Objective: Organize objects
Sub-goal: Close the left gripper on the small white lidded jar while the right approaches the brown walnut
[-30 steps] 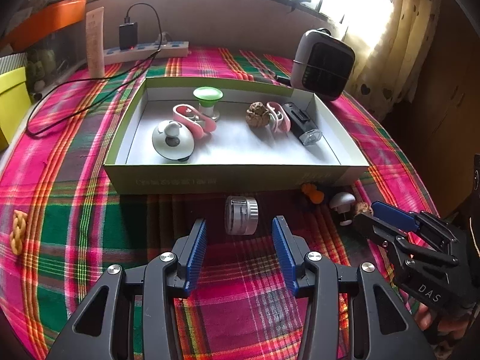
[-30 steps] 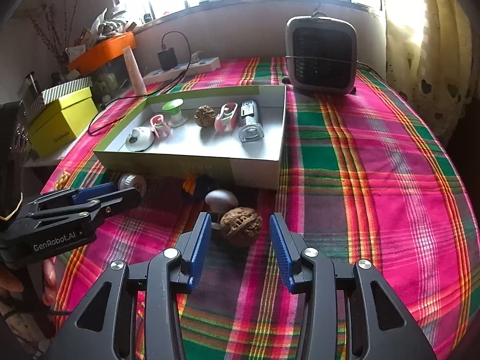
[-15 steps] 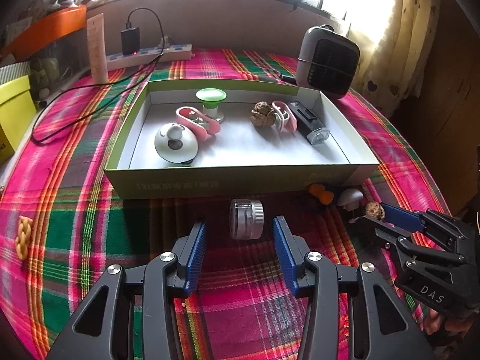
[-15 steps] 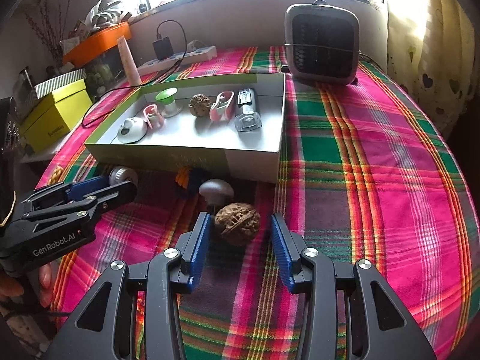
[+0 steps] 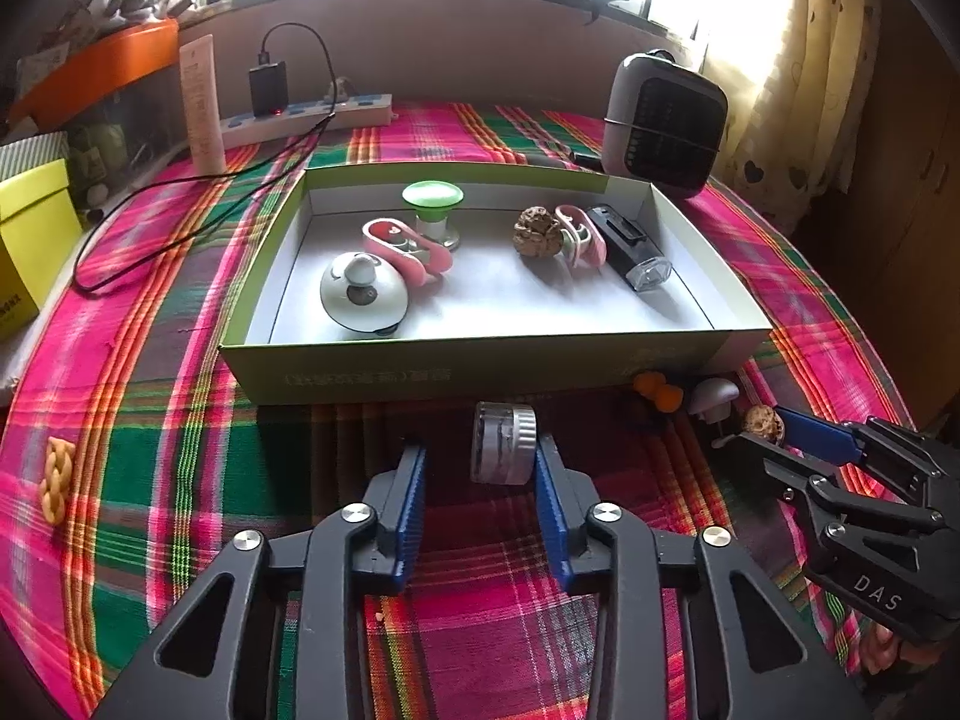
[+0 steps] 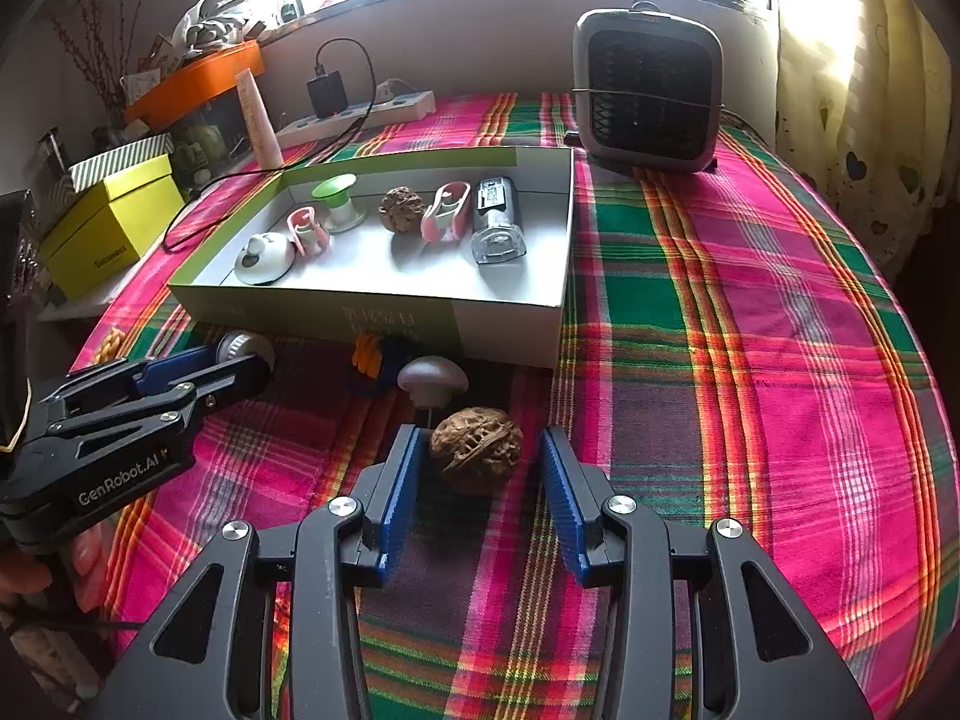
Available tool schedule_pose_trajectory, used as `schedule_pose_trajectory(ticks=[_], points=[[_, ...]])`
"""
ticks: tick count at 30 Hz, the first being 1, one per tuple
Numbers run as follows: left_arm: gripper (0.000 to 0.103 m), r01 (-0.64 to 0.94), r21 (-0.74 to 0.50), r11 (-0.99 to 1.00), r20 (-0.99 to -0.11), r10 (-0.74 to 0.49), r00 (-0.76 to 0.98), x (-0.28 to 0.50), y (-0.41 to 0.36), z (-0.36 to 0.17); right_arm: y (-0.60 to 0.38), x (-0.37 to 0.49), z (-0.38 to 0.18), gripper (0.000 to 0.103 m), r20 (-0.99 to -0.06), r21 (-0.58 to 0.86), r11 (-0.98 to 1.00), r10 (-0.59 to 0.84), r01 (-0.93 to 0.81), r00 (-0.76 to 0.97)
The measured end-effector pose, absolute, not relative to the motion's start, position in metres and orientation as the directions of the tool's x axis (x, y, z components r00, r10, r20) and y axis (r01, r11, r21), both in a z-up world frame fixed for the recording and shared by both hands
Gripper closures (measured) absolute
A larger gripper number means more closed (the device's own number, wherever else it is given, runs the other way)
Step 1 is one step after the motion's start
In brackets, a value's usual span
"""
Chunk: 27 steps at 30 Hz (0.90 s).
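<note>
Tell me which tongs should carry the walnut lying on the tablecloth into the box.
Right. The right tongs already straddle the walnut, jaws closing, a gap still showing on its right. The left tongs are closing around the silver cylinder.

- heater (image 6: 648,93) at the table's far end
- power strip (image 5: 312,115) with black charger (image 5: 268,87) plugged in
- yellow box (image 6: 111,227) beside the table
- plaid tablecloth (image 6: 750,312)

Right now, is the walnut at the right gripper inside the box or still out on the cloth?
Out. The walnut lies on the plaid cloth before the box, between the right gripper pads.
</note>
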<state>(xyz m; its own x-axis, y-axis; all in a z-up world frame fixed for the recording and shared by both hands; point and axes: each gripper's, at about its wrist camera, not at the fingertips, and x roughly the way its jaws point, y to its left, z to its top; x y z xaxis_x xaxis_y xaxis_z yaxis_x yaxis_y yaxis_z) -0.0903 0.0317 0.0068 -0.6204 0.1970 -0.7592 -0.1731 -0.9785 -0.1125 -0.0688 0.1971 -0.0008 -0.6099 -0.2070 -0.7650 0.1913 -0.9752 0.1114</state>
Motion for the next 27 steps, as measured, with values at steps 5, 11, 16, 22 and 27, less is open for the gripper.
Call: schedule_pose_trajectory(ticks=[5, 11, 16, 22, 27], points=[[0.081, -0.166, -0.113, -0.98, -0.759, 0.193, -0.621, -0.0902, 0.03, 0.0068, 0.1973, -0.0687, -0.0003, 0.065, -0.764, 0.116, -0.974, -0.213, 0.196, -0.609], [0.086, -0.167, -0.117, -0.979, -0.759, 0.196, -0.621, -0.09, 0.0303, 0.0063, 0.1977, -0.0679, 0.0004, 0.069, -0.761, 0.121, -0.974, -0.216, 0.193, -0.612], [0.086, -0.168, -0.125, -0.978, -0.758, 0.203, -0.62, -0.0897, 0.0296, 0.0062, 0.1976, -0.0675, 0.0008, 0.07, -0.759, 0.123, -0.973, -0.219, 0.195, -0.613], [0.086, -0.168, -0.125, -0.978, -0.758, 0.204, -0.62, -0.09, 0.0295, 0.0063, 0.198, -0.0671, 0.0012, 0.07, -0.756, 0.124, -0.973, -0.218, 0.192, -0.617], [0.086, -0.168, -0.126, -0.978, -0.758, 0.203, -0.62, -0.0897, 0.0291, 0.0063, 0.1985, -0.0665, 0.0024, 0.071, -0.752, 0.127, -0.973, -0.222, 0.194, -0.621]])
